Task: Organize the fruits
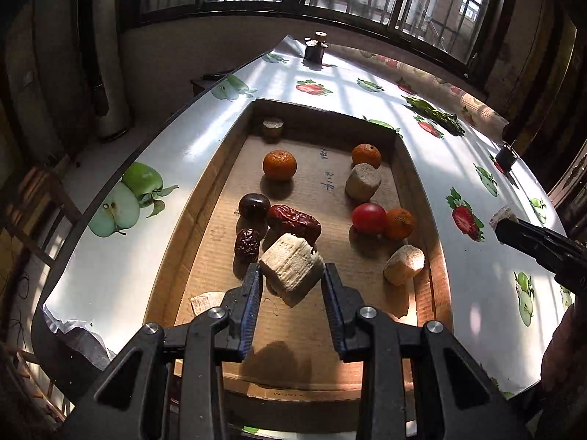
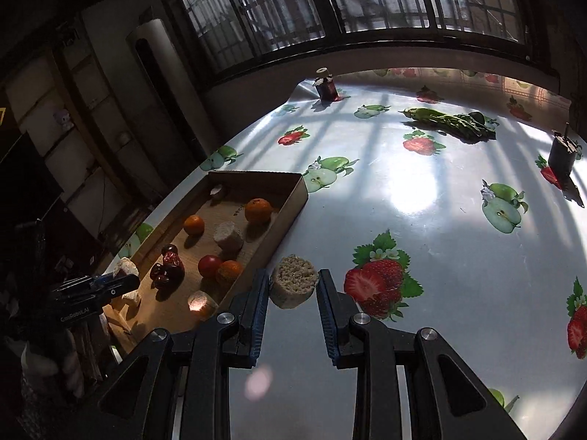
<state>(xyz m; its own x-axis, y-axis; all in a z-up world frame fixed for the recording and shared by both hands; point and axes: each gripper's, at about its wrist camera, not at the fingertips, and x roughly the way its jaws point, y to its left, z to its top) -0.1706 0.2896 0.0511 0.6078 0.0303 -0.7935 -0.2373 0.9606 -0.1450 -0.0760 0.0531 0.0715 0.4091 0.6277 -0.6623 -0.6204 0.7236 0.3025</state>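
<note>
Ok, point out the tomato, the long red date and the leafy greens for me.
tomato (image 1: 368, 218): left wrist view, middle of its red skin.
long date (image 1: 294, 222): left wrist view, middle of its wrinkled body.
greens (image 2: 449, 123): right wrist view, middle of the bundle.

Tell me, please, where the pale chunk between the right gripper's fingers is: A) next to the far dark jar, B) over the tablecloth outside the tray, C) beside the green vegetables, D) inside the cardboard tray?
B: in the right wrist view the right gripper has the pale chunk between its fingers over the tablecloth, just outside the tray.
</note>
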